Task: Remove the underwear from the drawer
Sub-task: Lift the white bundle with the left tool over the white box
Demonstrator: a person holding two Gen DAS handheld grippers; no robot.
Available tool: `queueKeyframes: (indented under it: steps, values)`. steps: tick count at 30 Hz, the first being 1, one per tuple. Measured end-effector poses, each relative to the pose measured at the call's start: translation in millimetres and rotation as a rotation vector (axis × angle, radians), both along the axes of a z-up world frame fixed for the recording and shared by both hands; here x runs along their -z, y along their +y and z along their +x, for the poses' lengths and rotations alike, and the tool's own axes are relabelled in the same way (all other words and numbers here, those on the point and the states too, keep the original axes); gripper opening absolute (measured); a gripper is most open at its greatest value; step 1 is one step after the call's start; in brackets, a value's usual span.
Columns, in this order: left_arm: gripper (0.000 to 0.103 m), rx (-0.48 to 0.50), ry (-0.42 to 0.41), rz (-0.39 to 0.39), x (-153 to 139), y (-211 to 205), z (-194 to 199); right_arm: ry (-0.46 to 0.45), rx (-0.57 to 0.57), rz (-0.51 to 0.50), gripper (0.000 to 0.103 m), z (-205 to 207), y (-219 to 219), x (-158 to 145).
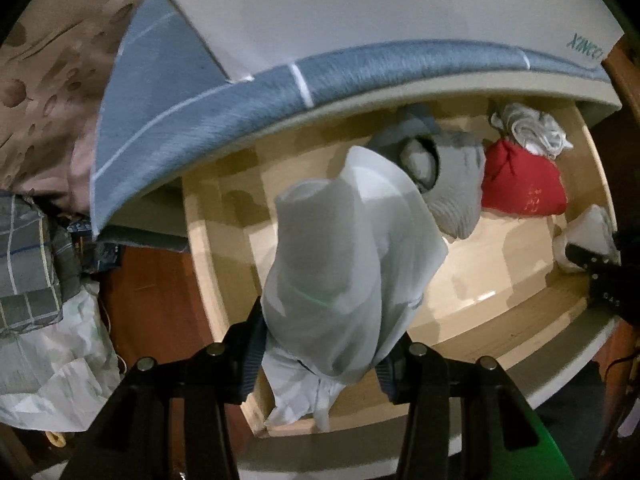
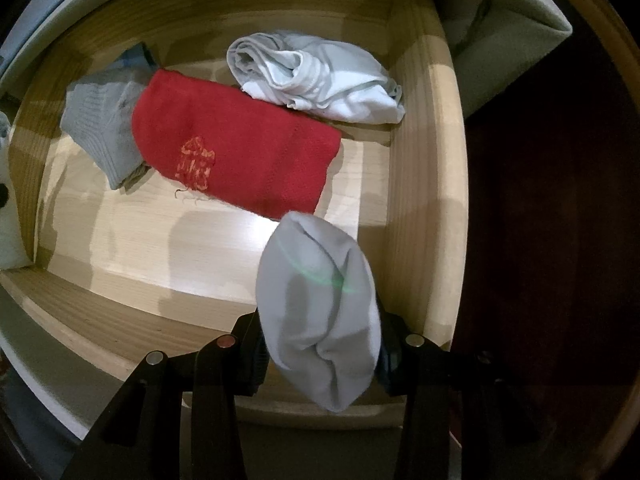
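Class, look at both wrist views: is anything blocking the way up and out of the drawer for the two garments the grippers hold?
Nothing visible does. The left gripper and right gripper each clamp a pale garment hanging clear of the drawer, which is open on top.

Place: home bedroom | Evidence: blue-edged mattress above an open wooden under-bed drawer holding folded garments; bedding piled alongside.
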State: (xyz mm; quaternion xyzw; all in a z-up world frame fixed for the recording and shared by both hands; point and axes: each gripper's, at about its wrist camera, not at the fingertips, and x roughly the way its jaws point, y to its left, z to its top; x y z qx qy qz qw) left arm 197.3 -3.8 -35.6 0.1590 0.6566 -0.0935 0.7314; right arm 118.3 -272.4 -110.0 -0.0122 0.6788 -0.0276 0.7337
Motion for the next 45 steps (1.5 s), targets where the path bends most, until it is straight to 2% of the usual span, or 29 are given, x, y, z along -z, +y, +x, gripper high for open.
queueKeyframes:
  steps: [14, 24, 38, 45]
  values:
    - [0.047, -0.100, -0.108, -0.086, -54, 30, -12, -0.036, -0.002, -0.029, 0.039, -14, 14, -1]
    - [0.047, -0.129, -0.184, -0.153, -98, 46, -18, -0.060, 0.005, -0.039, 0.039, -30, 24, -4]
    - [0.047, -0.173, -0.357, -0.213, -193, 78, -18, -0.079, 0.018, -0.042, 0.039, -31, 24, -5]
    - [0.047, -0.162, -0.449, -0.258, -247, 66, 1, -0.080, 0.020, -0.042, 0.039, -30, 24, -6]
